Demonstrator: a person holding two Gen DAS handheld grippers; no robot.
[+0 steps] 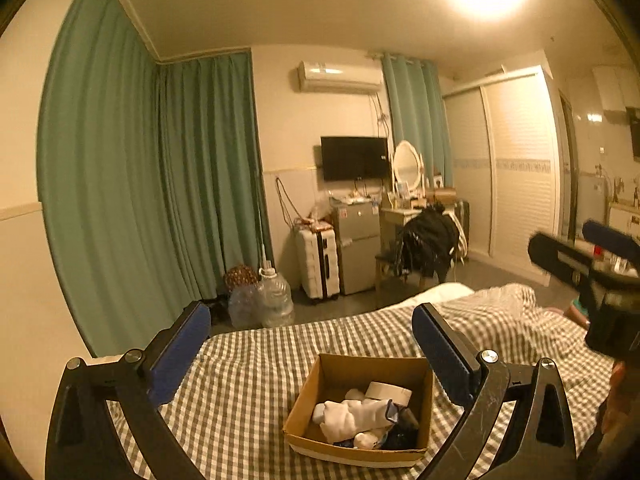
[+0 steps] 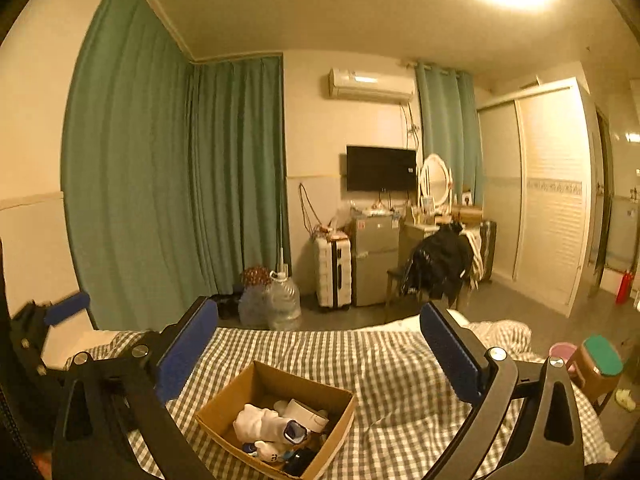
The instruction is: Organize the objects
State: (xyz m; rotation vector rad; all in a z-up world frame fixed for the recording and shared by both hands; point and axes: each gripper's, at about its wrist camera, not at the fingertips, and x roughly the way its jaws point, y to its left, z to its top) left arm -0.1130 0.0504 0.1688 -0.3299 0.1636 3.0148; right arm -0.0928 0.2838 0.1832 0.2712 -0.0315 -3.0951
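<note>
Cardboard box (image 1: 362,408) sits open on a bed (image 1: 256,360) covered in a grey-and-white check sheet, between the spread fingers of the left gripper (image 1: 312,354), which hold nothing. Inside lie a white sock (image 1: 352,416), a white roll (image 1: 388,392) and darker items at the near corner that are too dim to identify. The right gripper (image 2: 320,354) also hovers over the bed, its fingers wide apart and empty, the box low between them; part of it shows at the right edge of the left view, blurred. Across the room stand a white suitcase (image 2: 333,272), a small fridge (image 2: 374,258), a wall television (image 2: 381,168) and a chair heaped with dark clothing (image 2: 438,262). Water jugs (image 2: 282,298) rest on the floor by green curtains (image 2: 180,184). A ceiling light's glare washes out the upper right corner.
</note>
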